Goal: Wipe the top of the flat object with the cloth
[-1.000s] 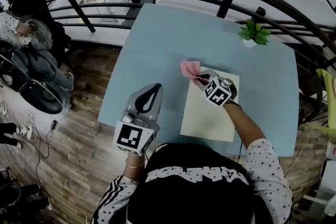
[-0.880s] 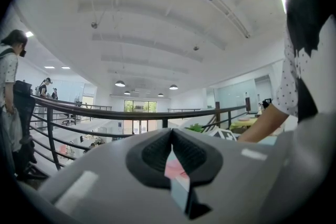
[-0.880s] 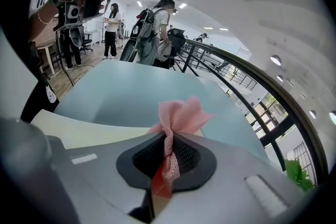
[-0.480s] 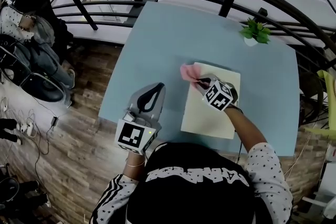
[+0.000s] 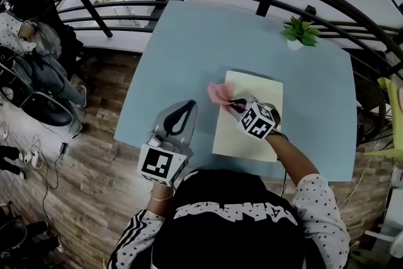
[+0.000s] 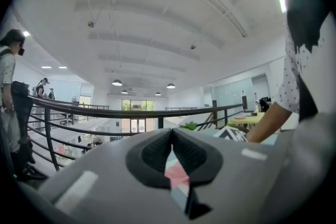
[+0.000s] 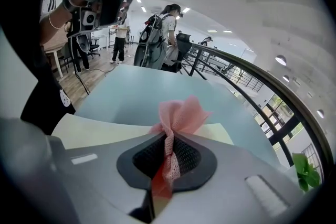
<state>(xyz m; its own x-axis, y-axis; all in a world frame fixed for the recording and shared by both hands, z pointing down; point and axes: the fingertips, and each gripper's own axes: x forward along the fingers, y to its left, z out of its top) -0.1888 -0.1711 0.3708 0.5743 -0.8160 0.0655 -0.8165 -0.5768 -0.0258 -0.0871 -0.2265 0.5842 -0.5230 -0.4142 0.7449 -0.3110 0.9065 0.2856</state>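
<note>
While my left claw (image 5: 186,104) hangs pressed together, my right claw (image 5: 234,104) pinches the pink cloth (image 5: 218,93) at the cream board's (image 5: 252,129) left edge.

Cloth (image 5: 218,94): pink, open-weave mesh, being pinched between the closed jaws of the right gripper (image 5: 234,103). Twisting into a narrow rope where clamped (image 7: 168,150), then fanning out into a crumpled tuft just beyond the jaw tips. Sitting at the sheet's left edge near its far-left corner, lying partly over the sheet and partly over the table (image 5: 182,41).

Sheet (image 5: 242,143): pale cream, plain, rectangular. Lying flat on the table, long sides running away from the person, slightly skewed. Showing bare surface (image 7: 100,131) on the near side of the cloth.
</note>
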